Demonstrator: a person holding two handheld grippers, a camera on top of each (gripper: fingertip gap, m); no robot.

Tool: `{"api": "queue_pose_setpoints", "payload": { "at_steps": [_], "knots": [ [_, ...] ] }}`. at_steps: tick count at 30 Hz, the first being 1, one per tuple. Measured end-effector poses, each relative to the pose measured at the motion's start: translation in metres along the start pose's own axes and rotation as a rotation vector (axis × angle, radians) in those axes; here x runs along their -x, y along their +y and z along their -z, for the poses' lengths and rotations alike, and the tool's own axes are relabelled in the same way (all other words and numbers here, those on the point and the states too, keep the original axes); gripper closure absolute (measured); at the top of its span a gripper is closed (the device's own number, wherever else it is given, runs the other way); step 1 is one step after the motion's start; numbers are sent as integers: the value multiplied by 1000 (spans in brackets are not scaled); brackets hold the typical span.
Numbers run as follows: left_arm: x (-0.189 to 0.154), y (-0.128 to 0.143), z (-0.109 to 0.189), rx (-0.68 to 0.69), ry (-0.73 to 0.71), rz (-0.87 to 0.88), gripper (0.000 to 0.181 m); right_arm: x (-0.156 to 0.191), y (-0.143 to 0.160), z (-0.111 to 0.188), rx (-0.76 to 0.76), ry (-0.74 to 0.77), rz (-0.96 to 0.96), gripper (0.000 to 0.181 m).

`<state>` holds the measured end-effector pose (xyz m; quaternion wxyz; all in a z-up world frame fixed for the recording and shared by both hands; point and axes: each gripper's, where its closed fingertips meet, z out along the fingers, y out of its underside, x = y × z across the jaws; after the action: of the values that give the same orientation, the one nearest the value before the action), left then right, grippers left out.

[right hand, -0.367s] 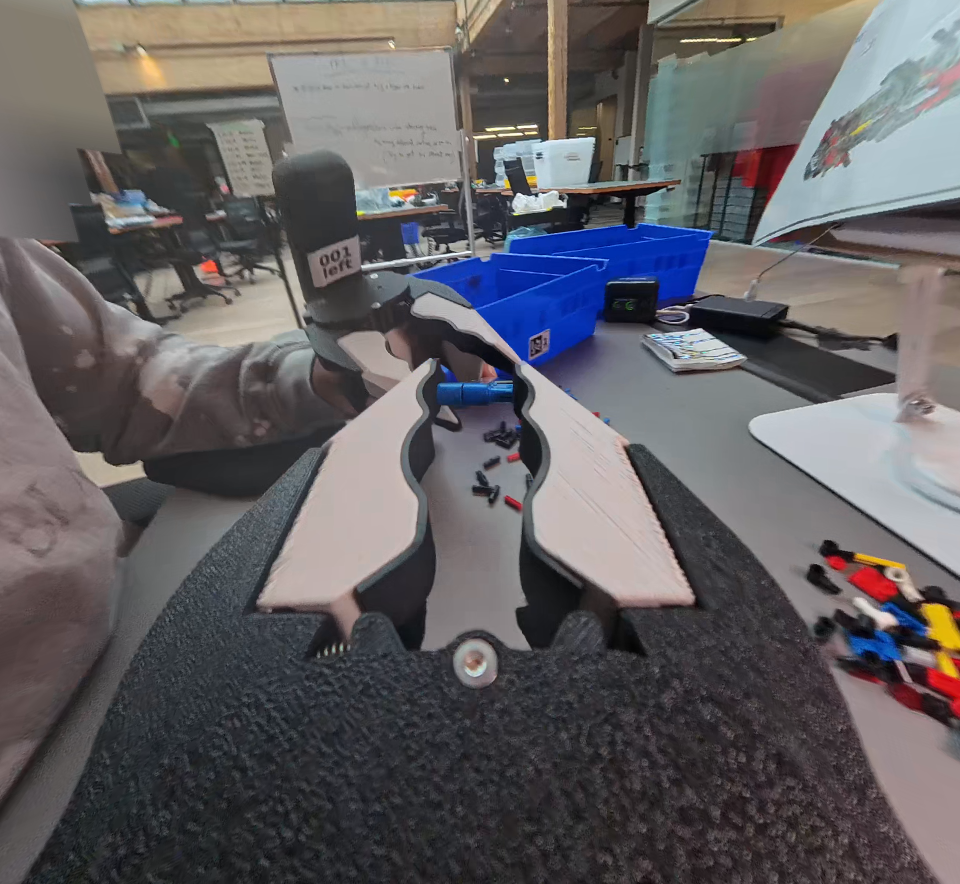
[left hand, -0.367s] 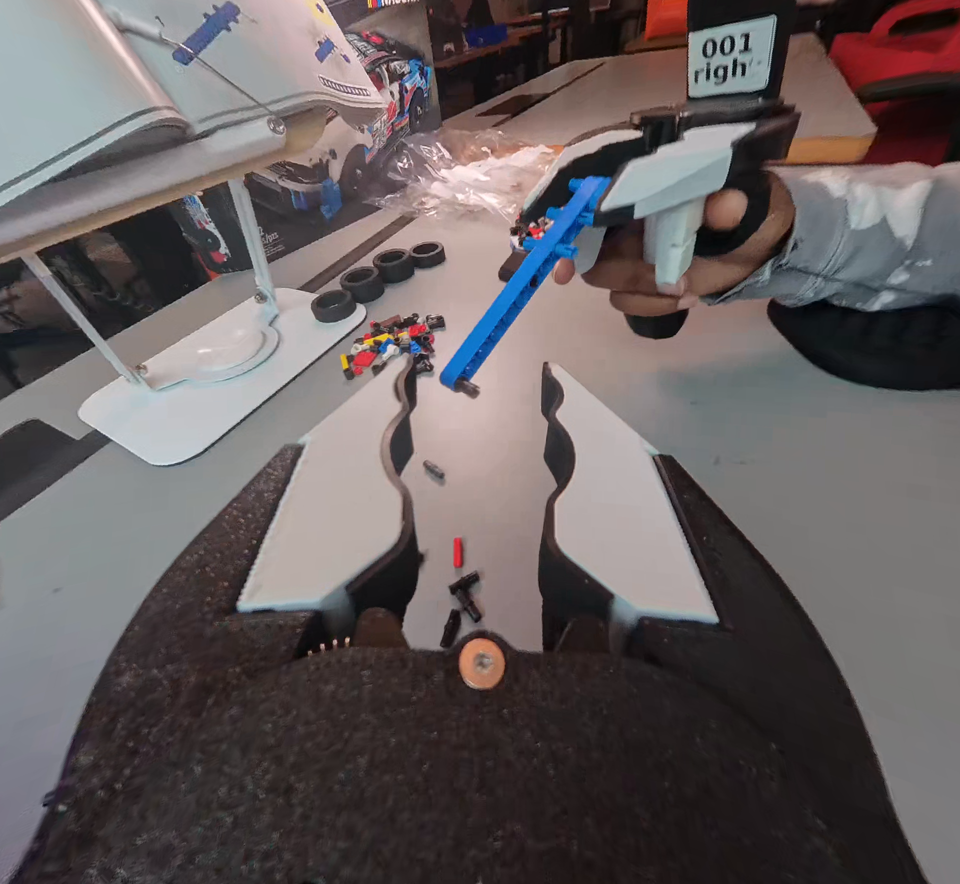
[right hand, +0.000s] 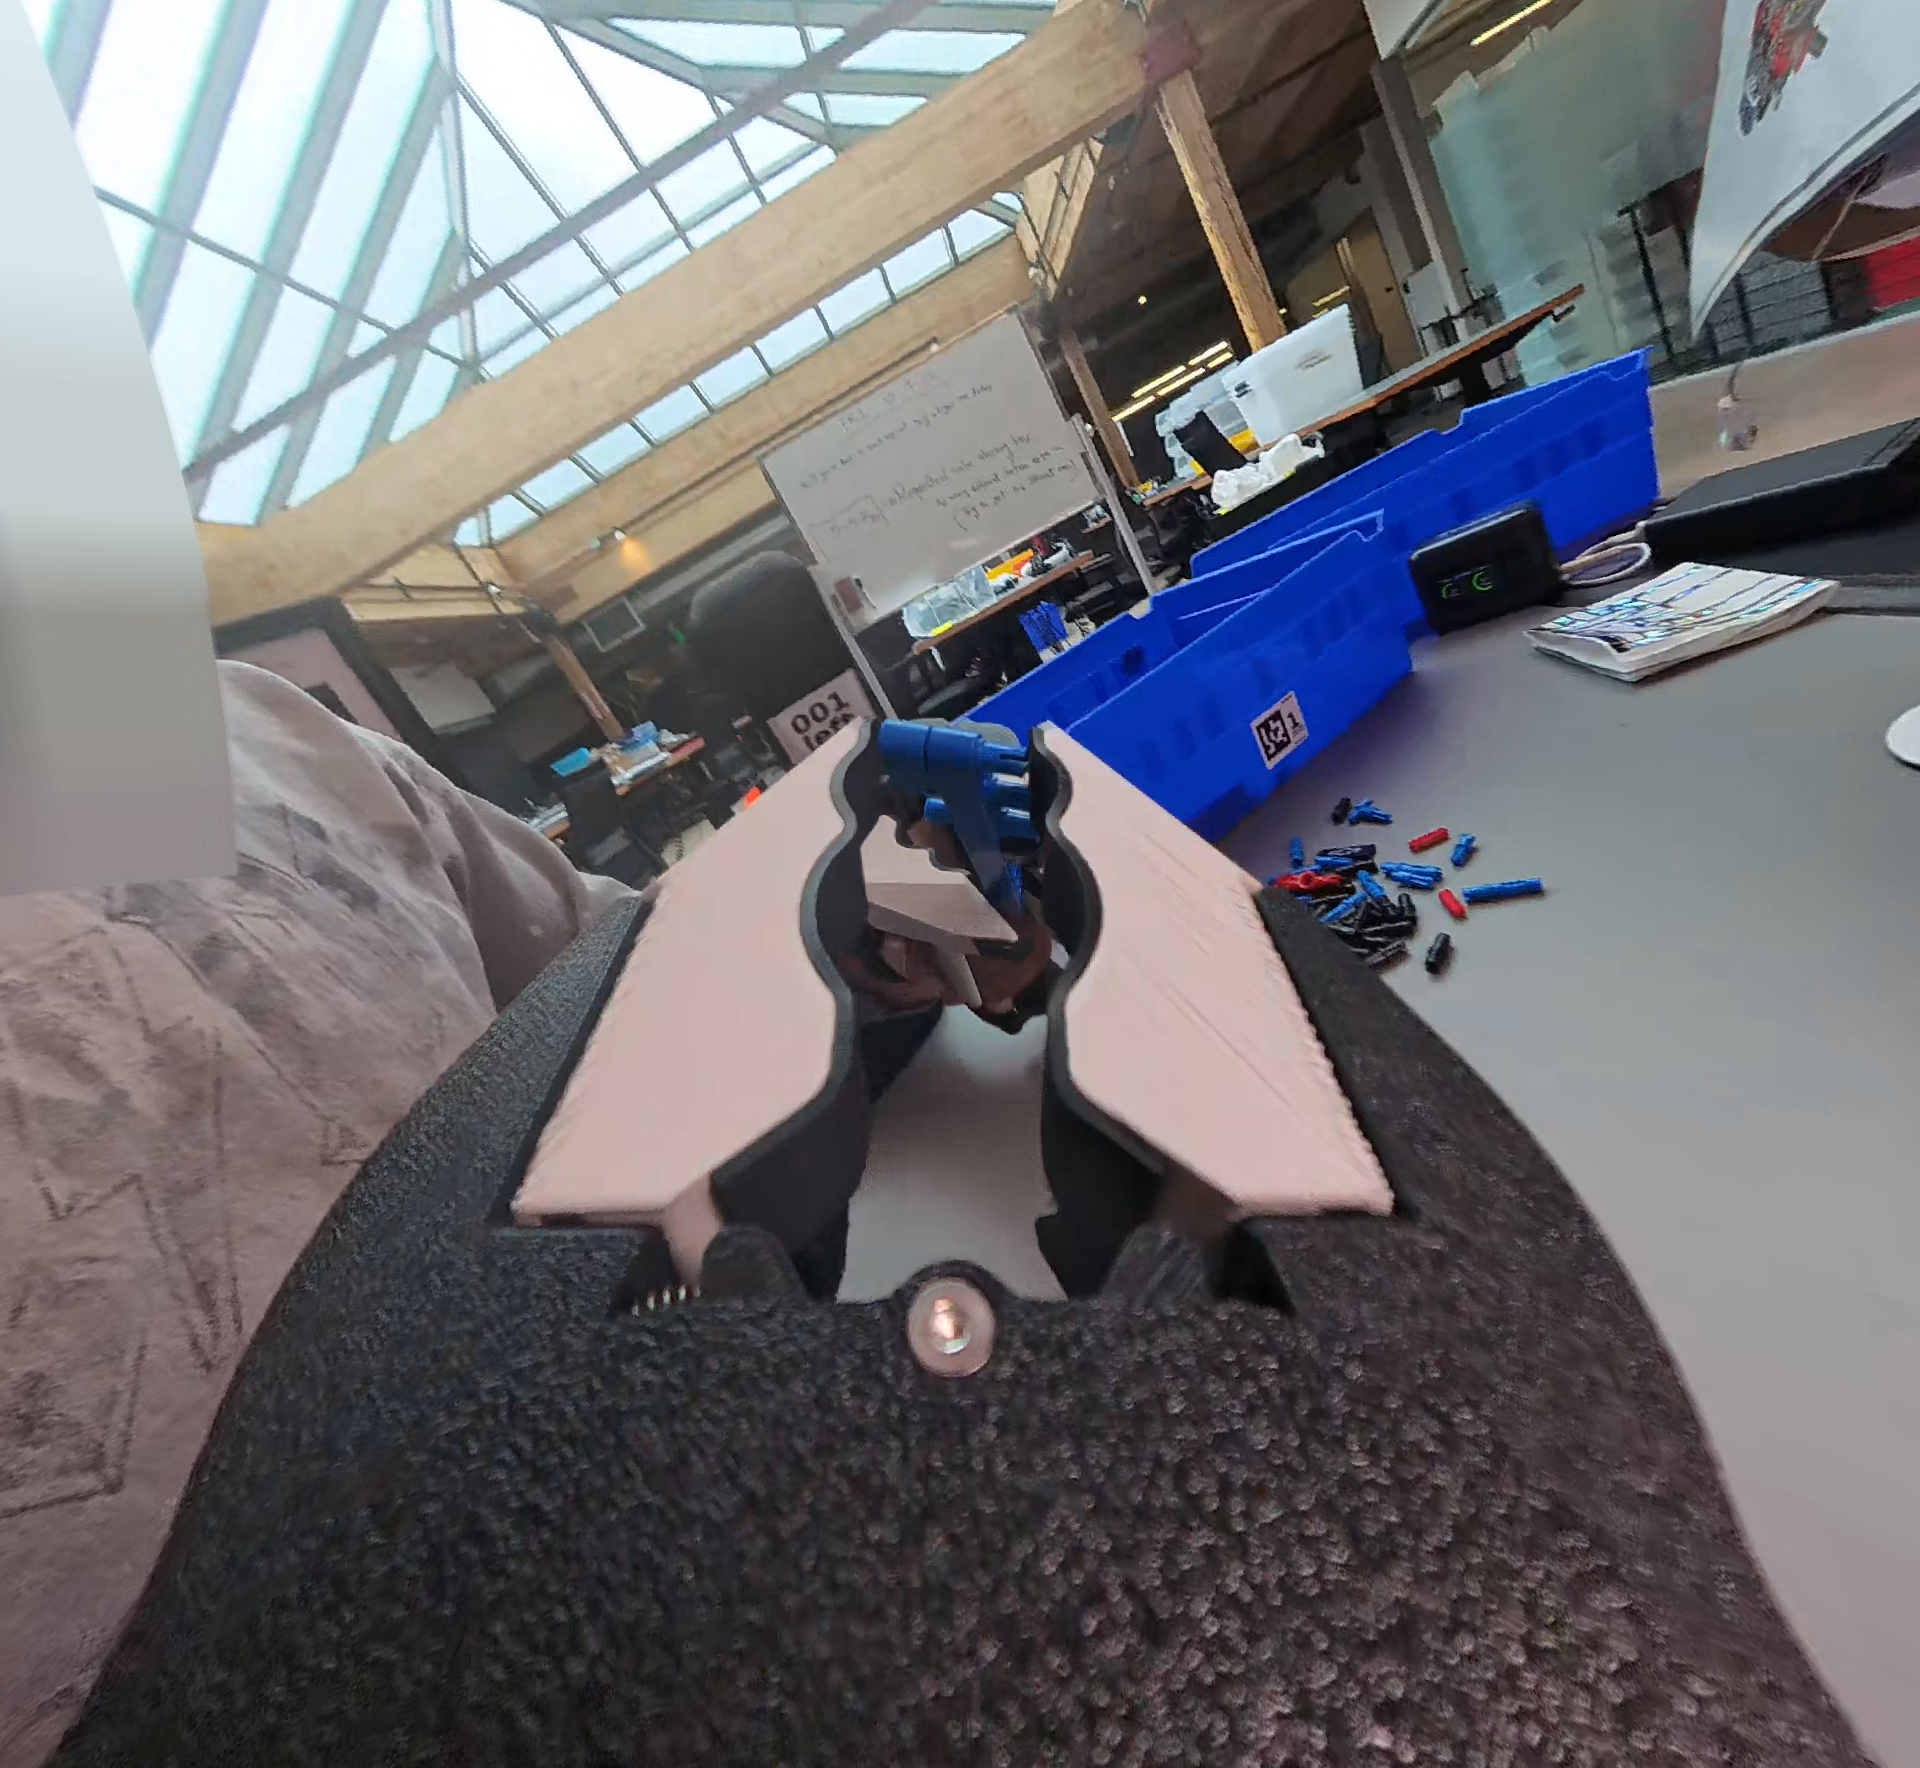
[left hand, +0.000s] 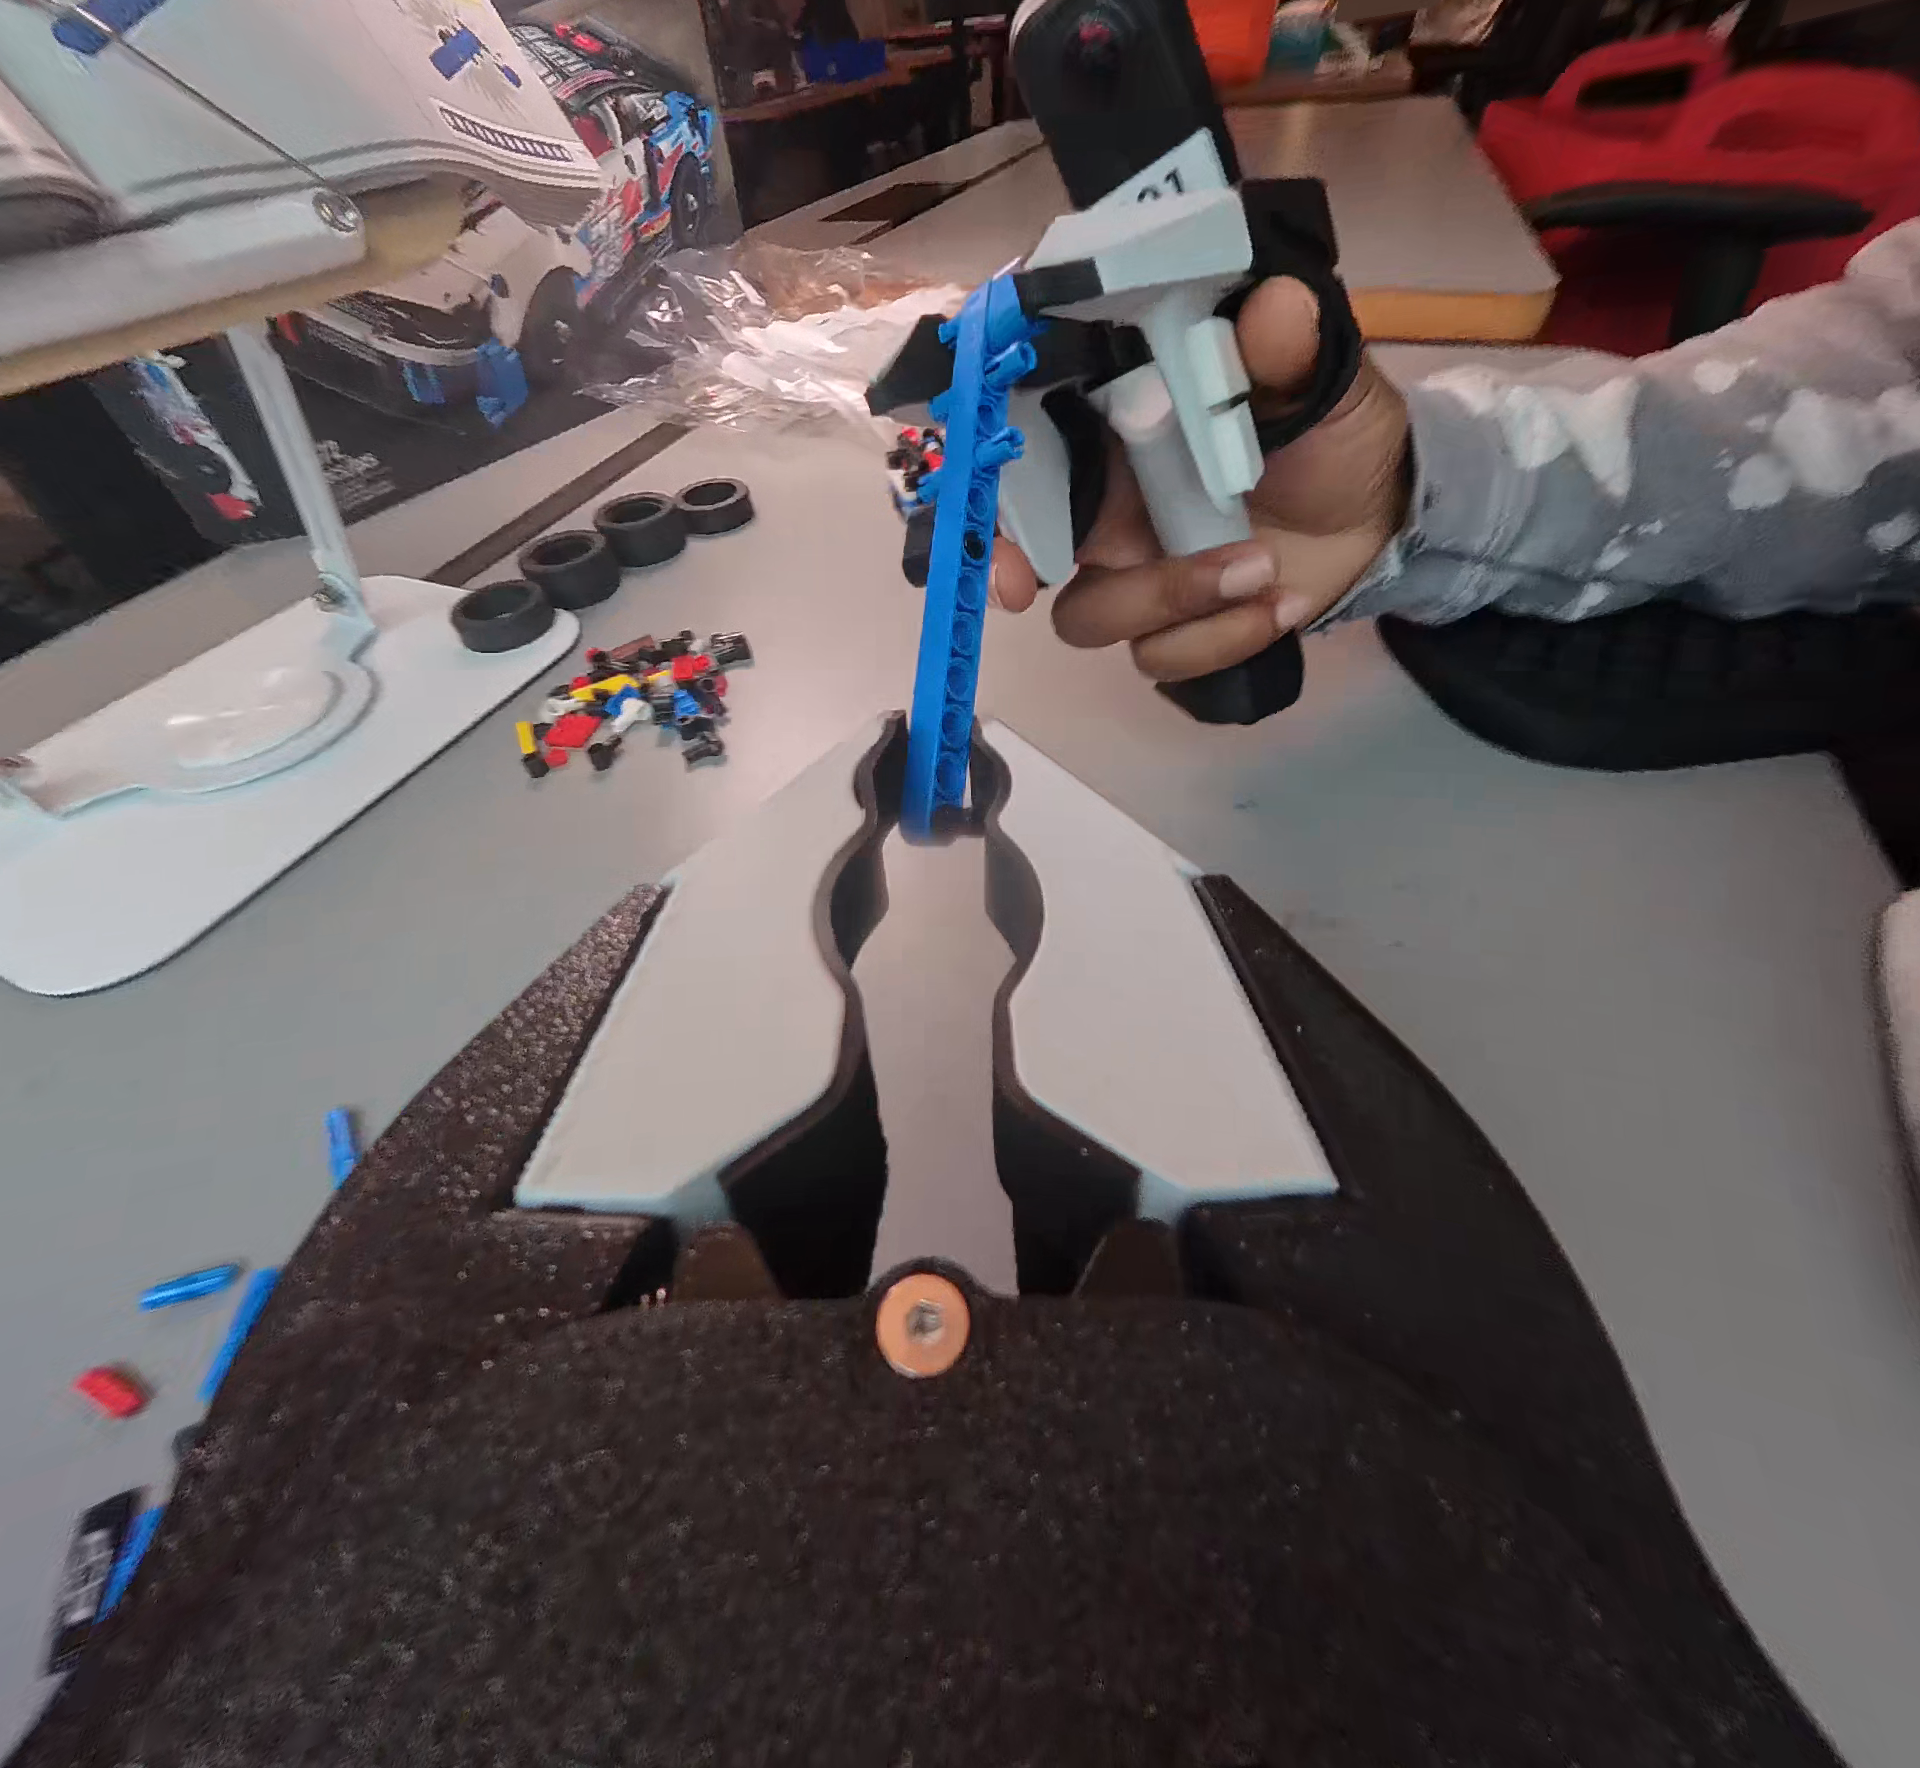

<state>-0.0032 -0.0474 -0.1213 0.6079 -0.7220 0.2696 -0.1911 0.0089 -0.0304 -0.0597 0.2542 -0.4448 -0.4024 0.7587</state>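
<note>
A long blue beam [left hand: 951,596] with blue pins along its upper part stands nearly upright above the grey table [left hand: 1403,991]. My left gripper [left hand: 943,768] is shut on its lower end. My right gripper, seen in the left wrist view [left hand: 987,336], is held by a hand and is shut on the beam's upper end. In the right wrist view the right gripper [right hand: 951,768] clamps the pinned end of the beam [right hand: 971,809], and the left gripper shows behind it, mostly hidden.
A white book stand [left hand: 208,783] with an open booklet is at the left, with black tyres [left hand: 603,555] and a pile of small pieces [left hand: 634,690] beside it. Blue bins [right hand: 1299,679] and loose pins [right hand: 1371,887] lie to the right gripper's right. Left tips to right tips: about 7 centimeters.
The left gripper has moved forward and shut on the beam's lower end. The right gripper has tilted up, so the beam stands steeper.
</note>
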Motion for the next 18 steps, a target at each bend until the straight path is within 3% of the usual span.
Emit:
{"api": "queue_pose_setpoints", "payload": {
  "at_steps": [1,4,8,9,11,14,18],
  "knots": [
    [-3,-3,0,-29,44,75,172,2,-2,1,-21,-17,-14,147],
    [-9,-18,6,-117,172,274,174,2,3,1,-1,-36,-7,134],
    [-18,-29,10,-170,309,470,174,5,27,-10,107,-34,55,132],
    [-22,-30,10,-174,339,490,174,8,30,-13,114,-46,50,138],
    [-31,-30,7,-167,394,533,174,17,33,-16,111,-87,60,170],
    [-30,-29,7,-161,384,540,175,14,33,-15,139,-75,33,174],
    [-23,-24,10,-119,311,417,158,0,29,-5,147,-27,-36,174]
  ]
}}
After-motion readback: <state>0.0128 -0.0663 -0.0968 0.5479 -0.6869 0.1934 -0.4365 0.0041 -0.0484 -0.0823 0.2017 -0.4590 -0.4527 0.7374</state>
